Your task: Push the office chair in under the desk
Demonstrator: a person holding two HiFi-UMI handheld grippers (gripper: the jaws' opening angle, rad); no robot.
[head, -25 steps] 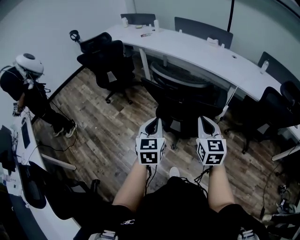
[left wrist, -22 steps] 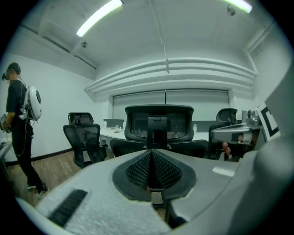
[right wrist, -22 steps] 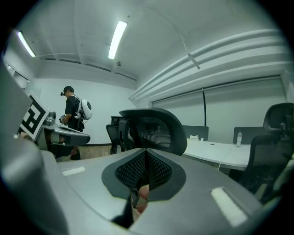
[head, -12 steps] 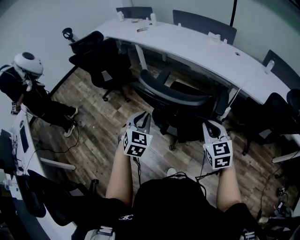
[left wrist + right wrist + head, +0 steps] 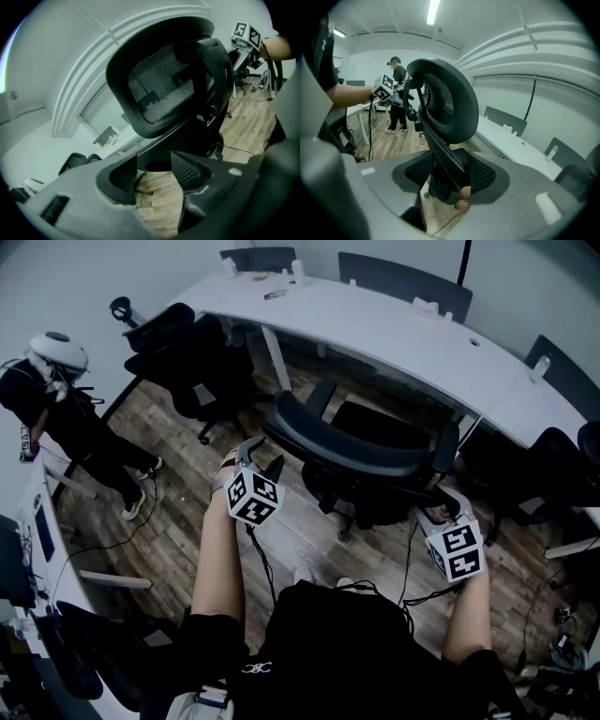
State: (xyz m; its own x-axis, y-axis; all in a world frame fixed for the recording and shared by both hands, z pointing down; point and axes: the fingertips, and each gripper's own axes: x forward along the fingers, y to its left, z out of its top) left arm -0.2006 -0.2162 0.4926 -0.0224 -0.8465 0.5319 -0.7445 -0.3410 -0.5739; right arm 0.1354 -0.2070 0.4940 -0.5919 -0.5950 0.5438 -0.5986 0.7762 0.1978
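We hold the left gripper point(image 5: 262, 455), jaws just opened and empty, beside the office chair point(image 5: 361, 442) at the desk point(image 5: 375, 329)'s near edge; the right gripper point(image 5: 444, 506), likewise just opened, straddles its backrest.

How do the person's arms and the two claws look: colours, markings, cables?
The left claw and right claw are grey-white with black mesh-patterned pads. Each carries a white cube with black square markers and trails a black cable. Arms are bare below short black sleeves.
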